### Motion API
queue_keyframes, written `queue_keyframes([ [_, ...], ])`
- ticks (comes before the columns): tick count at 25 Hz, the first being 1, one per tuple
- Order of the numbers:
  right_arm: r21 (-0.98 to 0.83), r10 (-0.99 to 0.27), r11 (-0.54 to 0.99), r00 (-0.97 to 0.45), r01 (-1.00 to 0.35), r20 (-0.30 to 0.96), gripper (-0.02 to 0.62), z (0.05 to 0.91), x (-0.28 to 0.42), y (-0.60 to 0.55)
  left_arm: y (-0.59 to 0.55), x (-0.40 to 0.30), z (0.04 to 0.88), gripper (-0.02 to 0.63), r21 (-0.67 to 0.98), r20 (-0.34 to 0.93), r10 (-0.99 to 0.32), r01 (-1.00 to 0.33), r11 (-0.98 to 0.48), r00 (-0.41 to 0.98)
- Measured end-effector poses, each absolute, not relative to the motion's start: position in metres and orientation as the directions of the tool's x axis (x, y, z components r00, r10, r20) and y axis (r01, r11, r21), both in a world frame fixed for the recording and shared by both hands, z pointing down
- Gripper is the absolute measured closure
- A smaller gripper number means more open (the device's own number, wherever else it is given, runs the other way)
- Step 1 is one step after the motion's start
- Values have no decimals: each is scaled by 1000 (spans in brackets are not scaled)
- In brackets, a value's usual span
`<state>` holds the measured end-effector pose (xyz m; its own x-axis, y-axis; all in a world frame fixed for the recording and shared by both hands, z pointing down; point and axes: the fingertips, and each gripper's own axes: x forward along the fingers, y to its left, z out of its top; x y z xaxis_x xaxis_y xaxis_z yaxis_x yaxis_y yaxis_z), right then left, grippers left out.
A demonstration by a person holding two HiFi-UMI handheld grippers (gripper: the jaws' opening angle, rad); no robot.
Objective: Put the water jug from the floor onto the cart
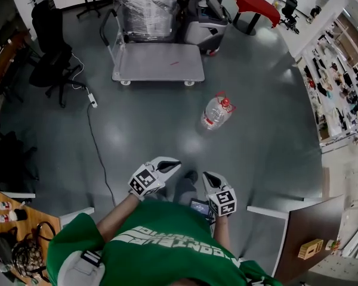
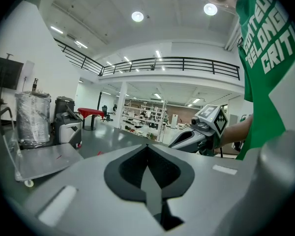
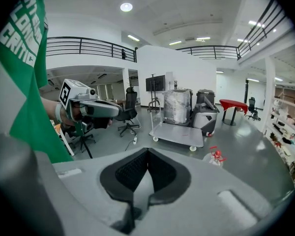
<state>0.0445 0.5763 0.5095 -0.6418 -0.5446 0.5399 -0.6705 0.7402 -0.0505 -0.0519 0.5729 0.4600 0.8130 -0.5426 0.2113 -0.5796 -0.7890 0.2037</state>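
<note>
Ahead on the floor (image 1: 167, 121) the upright water jug (image 1: 216, 112) stands nearer the right tool (image 1: 210, 177) than the left tool (image 1: 171, 165). Both are closed, empty.

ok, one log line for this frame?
stage: pre-grasp | water jug: on floor, off cart | left gripper: shut, empty | right gripper: shut, empty

The head camera looks steeply down from above the person, well off the floor, with the cart (image 1: 158, 64) at 12 o'clock. Each gripper camera rides close behind its own jaws, facing across the hall. All three views share the cart; the head and right gripper views share the water jug (image 1: 216, 113).
</note>
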Motion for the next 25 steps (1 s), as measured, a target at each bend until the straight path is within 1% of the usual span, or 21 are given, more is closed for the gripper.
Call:
queue_keyframes([
  [6, -38, -516, 777, -670, -629, 533, 601, 510, 28, 564, 562, -67, 471, 591, 220, 225, -579, -620, -753, 783],
  [11, -48, -533, 761, -665, -647, 523, 601, 513, 39, 549, 551, -53, 466, 591, 200, 214, -565, -601, -774, 797],
  [25, -63, -557, 733, -650, -678, 518, 601, 521, 50, 538, 537, -44, 471, 591, 203, 224, -540, -581, -789, 811],
])
